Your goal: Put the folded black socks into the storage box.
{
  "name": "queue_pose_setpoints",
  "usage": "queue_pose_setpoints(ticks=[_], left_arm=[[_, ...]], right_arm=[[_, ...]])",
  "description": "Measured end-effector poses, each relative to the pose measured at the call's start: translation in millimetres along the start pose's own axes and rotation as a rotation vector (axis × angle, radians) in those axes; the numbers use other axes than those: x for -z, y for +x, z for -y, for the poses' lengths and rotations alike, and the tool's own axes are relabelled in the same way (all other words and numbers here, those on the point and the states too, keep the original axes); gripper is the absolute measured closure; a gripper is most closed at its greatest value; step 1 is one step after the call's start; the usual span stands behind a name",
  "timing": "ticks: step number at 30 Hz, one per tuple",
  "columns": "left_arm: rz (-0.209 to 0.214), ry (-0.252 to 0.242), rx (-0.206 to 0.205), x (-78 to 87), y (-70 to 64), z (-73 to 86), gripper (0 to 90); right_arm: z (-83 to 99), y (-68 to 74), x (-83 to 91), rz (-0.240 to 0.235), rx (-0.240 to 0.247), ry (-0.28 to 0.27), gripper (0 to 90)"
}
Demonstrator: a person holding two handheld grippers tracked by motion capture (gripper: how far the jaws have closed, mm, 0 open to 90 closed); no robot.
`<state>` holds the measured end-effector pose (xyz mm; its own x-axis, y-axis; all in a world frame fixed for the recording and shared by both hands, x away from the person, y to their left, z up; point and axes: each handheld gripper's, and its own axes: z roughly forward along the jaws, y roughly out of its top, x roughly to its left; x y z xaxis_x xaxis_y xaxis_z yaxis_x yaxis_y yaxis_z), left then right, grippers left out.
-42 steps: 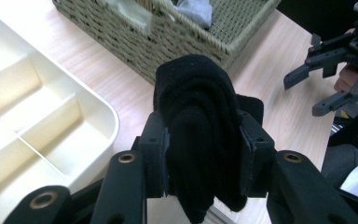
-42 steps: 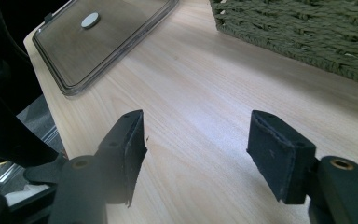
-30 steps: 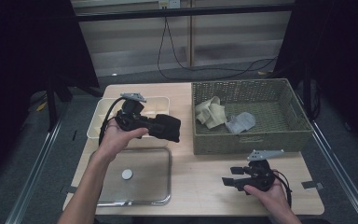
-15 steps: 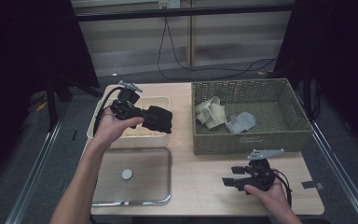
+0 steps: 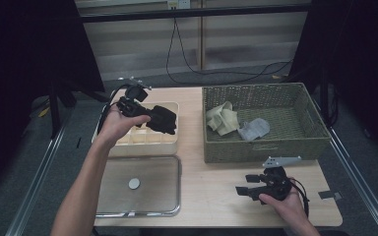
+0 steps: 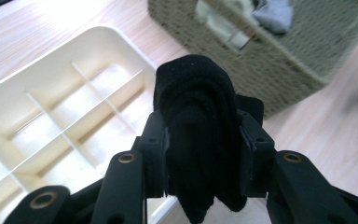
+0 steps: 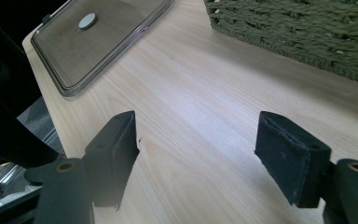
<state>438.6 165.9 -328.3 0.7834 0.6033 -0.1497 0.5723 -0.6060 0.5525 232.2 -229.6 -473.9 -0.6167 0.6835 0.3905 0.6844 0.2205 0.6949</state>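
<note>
left gripper: pinched a rolled black sock between both jaws, held it above the tray, likely lining up over a compartment.
sock: off the surface, bulk bulged out past the jaws, loose end hung below.
tray: cream, divided, compartments looked empty; lid lay in front of it, so it was open for loading.
basket: held a beige cloth and a grey cloth, probably next picks.
right gripper: jaws spread, nothing in them, low over the bare surface, idle.
</note>
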Motion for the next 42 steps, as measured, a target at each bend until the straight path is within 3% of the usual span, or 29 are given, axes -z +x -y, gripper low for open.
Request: queue_pose_setpoints(ticks=[4,10,18,35,42], left_arm=[[-0.018,0.034,0.000,-7.9,5.0,-0.3,61.2],[-0.053,0.055,0.043,-16.3,10.9,0.3,61.3],[-0.075,0.096,0.034,-28.1,13.9,-2.2,61.4],[-0.014,0.152,0.062,-51.9,14.9,2.0,61.5],[0.009,0.196,0.078,-65.0,15.7,9.3,61.6]], right_arm=[[0.0,0.2,-0.1,0.000,-0.002,0.004,29.2],[0.2,0.5,-1.2,-0.001,0.000,0.006,29.0],[0.3,1.1,-2.1,-0.004,-0.004,0.009,28.7],[0.9,0.7,-3.2,-0.008,0.000,0.013,28.4],[1.0,0.7,-3.5,-0.012,0.002,0.015,28.3]])
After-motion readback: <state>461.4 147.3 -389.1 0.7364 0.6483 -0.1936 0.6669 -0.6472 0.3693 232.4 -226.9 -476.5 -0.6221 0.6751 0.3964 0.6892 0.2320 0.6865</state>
